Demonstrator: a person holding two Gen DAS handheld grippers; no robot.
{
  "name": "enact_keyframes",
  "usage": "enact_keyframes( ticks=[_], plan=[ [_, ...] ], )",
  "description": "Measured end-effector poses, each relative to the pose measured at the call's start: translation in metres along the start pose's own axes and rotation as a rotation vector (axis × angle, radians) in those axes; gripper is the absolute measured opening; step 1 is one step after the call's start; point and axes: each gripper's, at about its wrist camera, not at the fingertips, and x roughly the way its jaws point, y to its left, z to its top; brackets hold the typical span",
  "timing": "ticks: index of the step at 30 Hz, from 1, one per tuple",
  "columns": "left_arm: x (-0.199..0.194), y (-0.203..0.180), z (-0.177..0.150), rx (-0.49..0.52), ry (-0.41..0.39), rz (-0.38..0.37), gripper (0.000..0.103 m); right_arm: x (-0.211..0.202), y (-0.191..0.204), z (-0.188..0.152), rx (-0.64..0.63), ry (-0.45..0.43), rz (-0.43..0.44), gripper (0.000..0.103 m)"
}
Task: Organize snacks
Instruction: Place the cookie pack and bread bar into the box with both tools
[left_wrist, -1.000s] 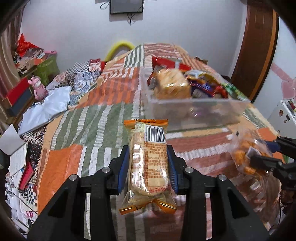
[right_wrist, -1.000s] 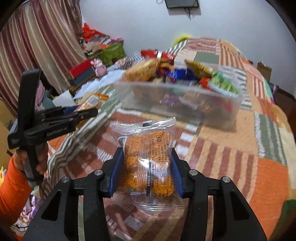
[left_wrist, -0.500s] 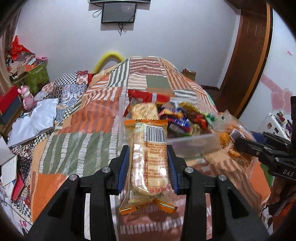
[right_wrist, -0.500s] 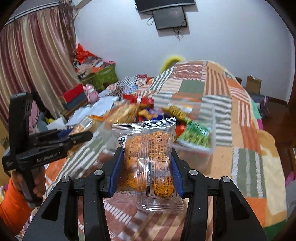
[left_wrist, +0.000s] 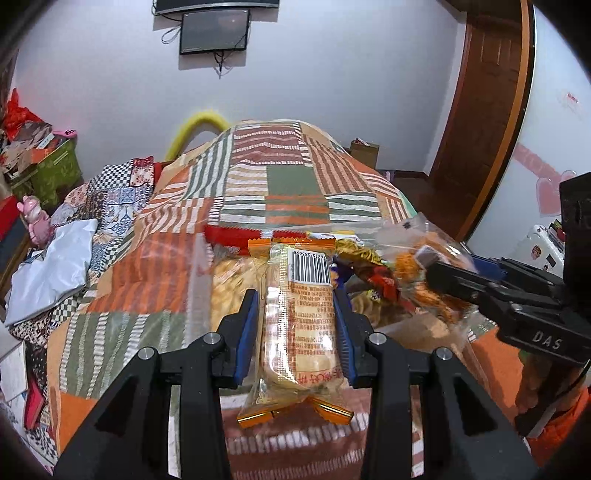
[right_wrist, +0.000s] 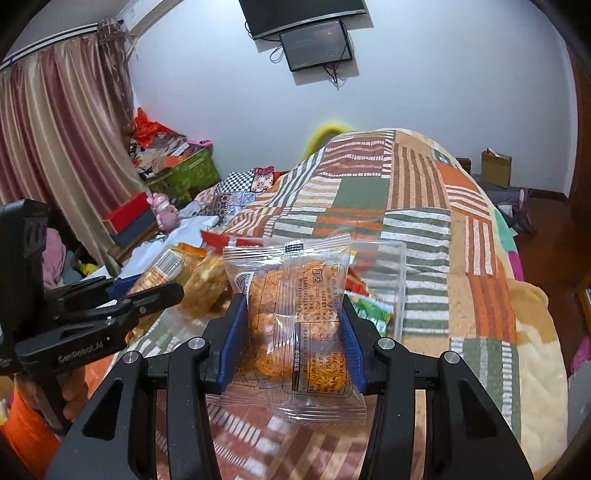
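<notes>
My left claw (left_wrist: 297, 328) grips the orange-ended biscuit packet (left_wrist: 299, 325); my right claw (right_wrist: 291, 343) grips the clear noodle-snack packet (right_wrist: 295, 317). Both hover near the clear plastic snack bin (right_wrist: 395, 288); I'd release low, over gaps.

The left claw (left_wrist: 298, 325) is a matte black plastic frame with two angular arms that widen toward the camera. Round silver screw heads sit on the arm joints. Each finger carries a ribbed blue pad (left_wrist: 246, 332) on its inner face. The right claw (right_wrist: 291, 338) has the same build: black arms, silver screws, ribbed blue pads (right_wrist: 229, 339). In the left wrist view its side shows white letters reading "DAS". In the right wrist view, the left claw's side bears white lettering that looks like "GenRobot.AI". Below it, a bare hand (right_wrist: 72, 387) grips a black handle, with a bright orange sleeve (right_wrist: 22, 435) at the wrist.
</notes>
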Motion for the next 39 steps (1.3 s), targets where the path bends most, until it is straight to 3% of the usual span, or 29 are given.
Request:
enact_keyframes(
  ticks=[12, 24, 30, 39],
  plan=[
    [0.047, -0.007, 0.021, 0.009, 0.029, -0.018, 0.038, 0.038, -0.011, 0.006, 0.004, 0.051, -0.033, 0.044],
    [0.075, -0.007, 0.017, 0.047, 0.065, 0.001, 0.041, 0.058, -0.015, 0.005, -0.002, 0.076, -0.046, 0.045],
    [0.072, -0.009, 0.017, 0.048, 0.068, 0.002, 0.047, 0.055, -0.016, 0.006, -0.001, 0.088, -0.048, 0.046],
    [0.048, -0.007, 0.014, 0.022, 0.048, -0.02, 0.052, 0.042, -0.011, 0.009, -0.009, 0.097, -0.069, 0.061]
  ],
)
